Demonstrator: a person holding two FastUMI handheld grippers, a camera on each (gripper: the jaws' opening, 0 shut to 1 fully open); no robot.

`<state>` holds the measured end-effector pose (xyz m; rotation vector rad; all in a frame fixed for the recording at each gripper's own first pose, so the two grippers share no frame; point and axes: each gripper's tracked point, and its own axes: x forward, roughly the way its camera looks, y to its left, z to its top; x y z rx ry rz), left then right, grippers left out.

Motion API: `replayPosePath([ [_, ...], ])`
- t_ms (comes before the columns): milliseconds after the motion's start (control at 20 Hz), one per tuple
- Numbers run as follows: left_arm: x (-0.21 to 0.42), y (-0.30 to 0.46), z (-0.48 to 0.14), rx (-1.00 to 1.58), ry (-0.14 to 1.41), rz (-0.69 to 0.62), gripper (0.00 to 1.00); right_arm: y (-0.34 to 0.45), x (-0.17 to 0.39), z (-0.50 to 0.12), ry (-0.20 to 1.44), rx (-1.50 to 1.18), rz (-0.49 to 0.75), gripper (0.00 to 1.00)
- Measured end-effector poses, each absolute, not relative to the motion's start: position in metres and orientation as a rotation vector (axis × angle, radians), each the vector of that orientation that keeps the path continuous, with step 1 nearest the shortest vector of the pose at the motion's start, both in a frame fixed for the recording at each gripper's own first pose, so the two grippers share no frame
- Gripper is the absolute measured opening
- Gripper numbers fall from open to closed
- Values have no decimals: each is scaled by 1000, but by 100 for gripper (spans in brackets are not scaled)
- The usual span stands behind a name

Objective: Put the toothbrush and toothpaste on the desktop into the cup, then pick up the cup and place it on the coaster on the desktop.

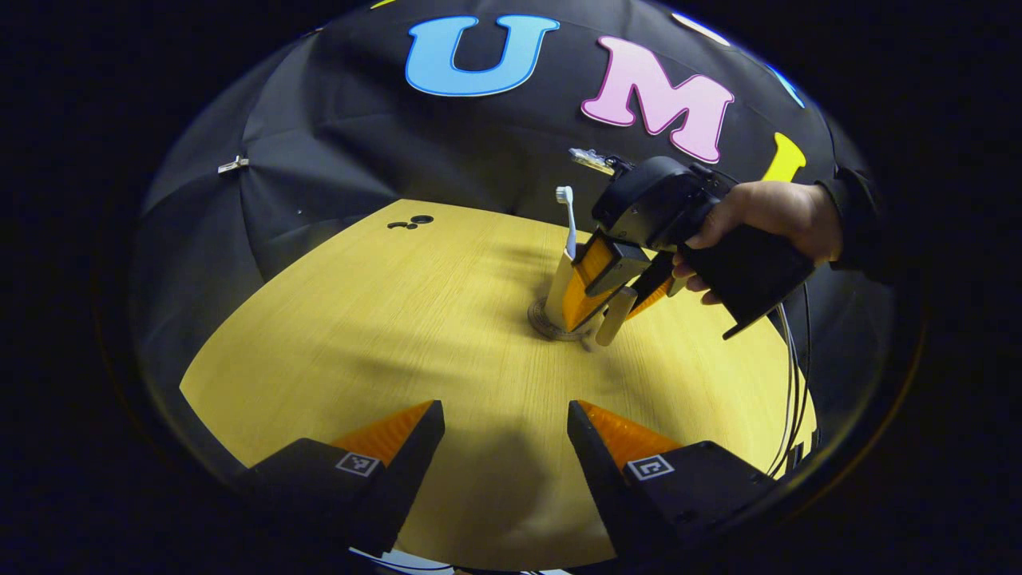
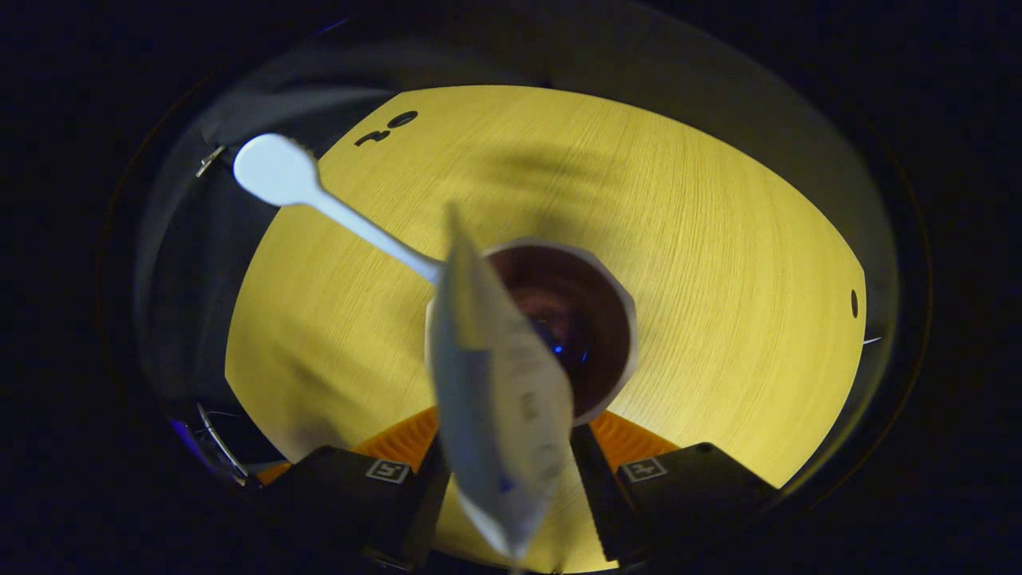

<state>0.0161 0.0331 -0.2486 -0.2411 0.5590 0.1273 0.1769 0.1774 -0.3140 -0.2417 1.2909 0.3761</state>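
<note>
A pale cup (image 1: pixel 560 279) stands on a round dark coaster (image 1: pixel 541 319) toward the far right of the yellow table. A white toothbrush (image 1: pixel 568 220) sticks up out of it. My right gripper (image 1: pixel 591 329), held by a hand (image 1: pixel 766 216), reaches down with a finger on each side of the cup. In the right gripper view I look down into the cup (image 2: pixel 615 319), where the toothbrush (image 2: pixel 279 172) leans to the upper left. The toothpaste tube (image 2: pixel 499 383) leans toward the camera, between the fingers of my right gripper (image 2: pixel 505 423). My left gripper (image 1: pixel 505 411) hovers open near the front edge.
The wooden table (image 1: pixel 359 319) has small dark holes (image 1: pixel 415 221) near its far edge and another (image 2: pixel 853 303) at the right. Cables (image 1: pixel 790 383) hang from the right gripper over the table's right side. Black cloth walls close in behind.
</note>
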Motion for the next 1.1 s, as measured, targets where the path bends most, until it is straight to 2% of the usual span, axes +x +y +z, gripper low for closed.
replayPosePath([
  [100, 13, 35, -247, -239, 560, 132, 97, 175, 175, -308, 1279, -213, 378, 88],
  [150, 12, 35, -247, -237, 558, 135, 97, 173, 171, -304, 1278, -197, 384, 100],
  [500, 9, 35, -229, -221, 541, 136, 96, 148, 152, -268, 1181, -123, 408, 99],
  [750, 17, 26, -192, -213, 486, 114, 96, 111, 148, -221, 983, 33, 345, 99],
  [1100, 43, 22, -106, -215, 297, 112, 96, 41, 144, -142, 685, 92, 227, 99],
])
